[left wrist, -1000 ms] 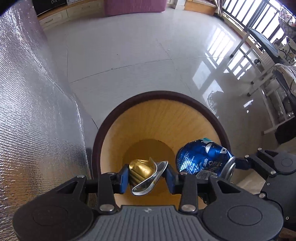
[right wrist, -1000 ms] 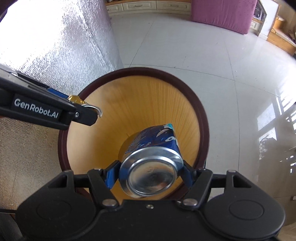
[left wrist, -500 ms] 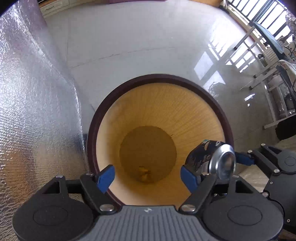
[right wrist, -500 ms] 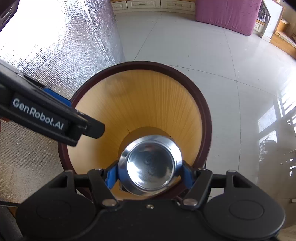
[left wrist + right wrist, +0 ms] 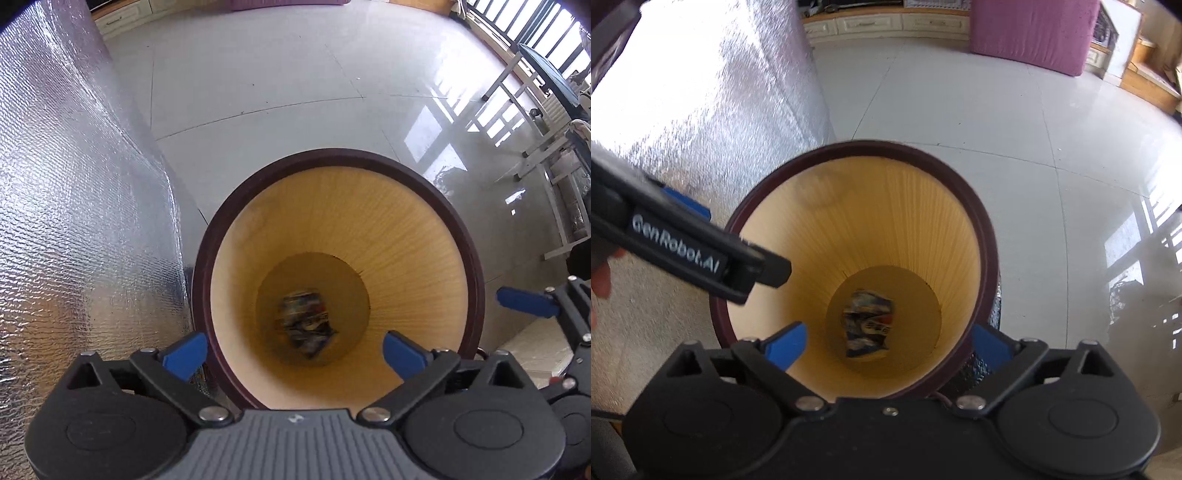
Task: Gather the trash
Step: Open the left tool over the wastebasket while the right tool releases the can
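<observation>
A round waste bin with a dark brown rim (image 5: 332, 155) and yellow pleated inside stands on the floor below both grippers. A crushed blue can (image 5: 306, 325) lies at its bottom, blurred, and shows again as the blue can (image 5: 868, 323) in the right wrist view. The gold can is not visible. My left gripper (image 5: 295, 356) hangs over the bin's near edge, jaws opening, nothing between them. My right gripper (image 5: 888, 345) is likewise above the bin rim (image 5: 886, 146), jaws opening and empty. One left gripper finger (image 5: 753, 269) reaches over the rim from the left.
A crinkled silver foil sheet (image 5: 74, 184) rises right beside the bin on the left. Glossy grey floor tiles (image 5: 258, 74) stretch beyond. White furniture legs (image 5: 535, 166) stand at the right. A purple seat (image 5: 1030, 33) and low cabinets (image 5: 886, 22) line the far wall.
The left gripper let go of the crushed gold can, then the right let go of the blue can. Both fell into the bin, and both pairs of jaws spread wide.
</observation>
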